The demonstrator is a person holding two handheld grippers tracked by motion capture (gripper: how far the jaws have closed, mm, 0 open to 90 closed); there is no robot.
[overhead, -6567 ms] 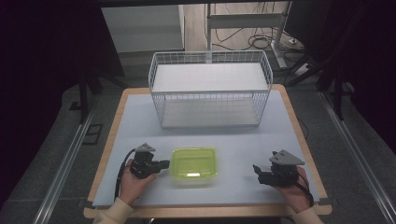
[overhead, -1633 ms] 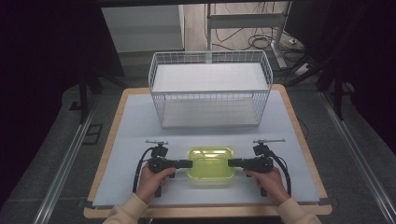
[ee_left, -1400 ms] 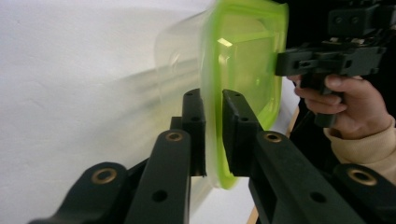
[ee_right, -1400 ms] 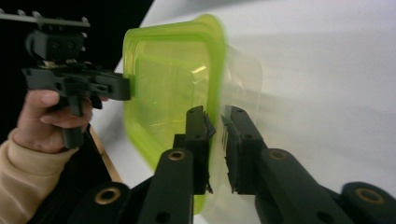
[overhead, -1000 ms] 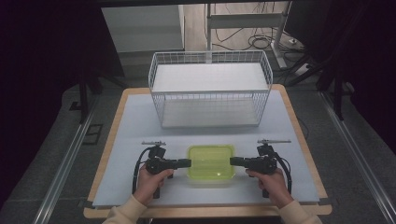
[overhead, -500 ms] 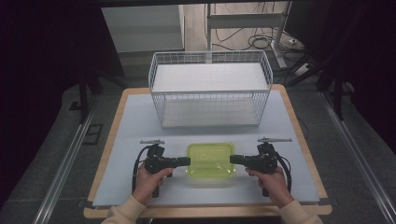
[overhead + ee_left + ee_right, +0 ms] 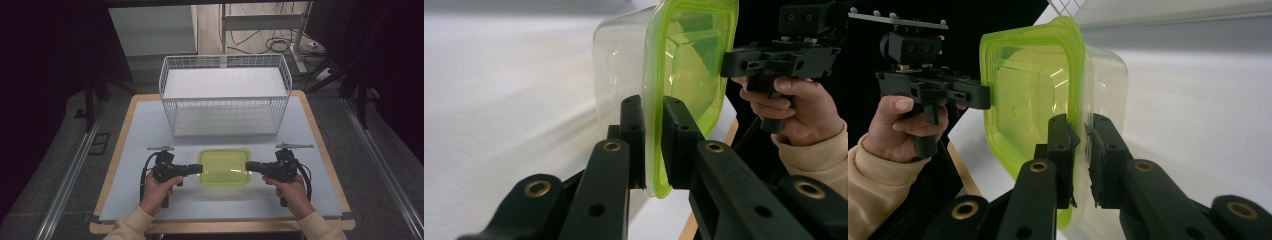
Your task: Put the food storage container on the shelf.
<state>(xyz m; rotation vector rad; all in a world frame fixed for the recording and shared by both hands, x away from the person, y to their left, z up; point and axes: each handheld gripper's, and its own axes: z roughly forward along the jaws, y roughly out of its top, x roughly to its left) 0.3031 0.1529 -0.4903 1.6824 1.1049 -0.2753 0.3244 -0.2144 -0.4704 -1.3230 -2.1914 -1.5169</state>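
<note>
The container with the green lid was seen from the high view at the near middle of the counter, in front of a white wire basket, gripped between the left hand-held gripper and the right hand-held gripper. In the left gripper view, the jaws were clamped on the lid's rim. In the right gripper view, the jaws were likewise closed on the opposite rim.
</note>
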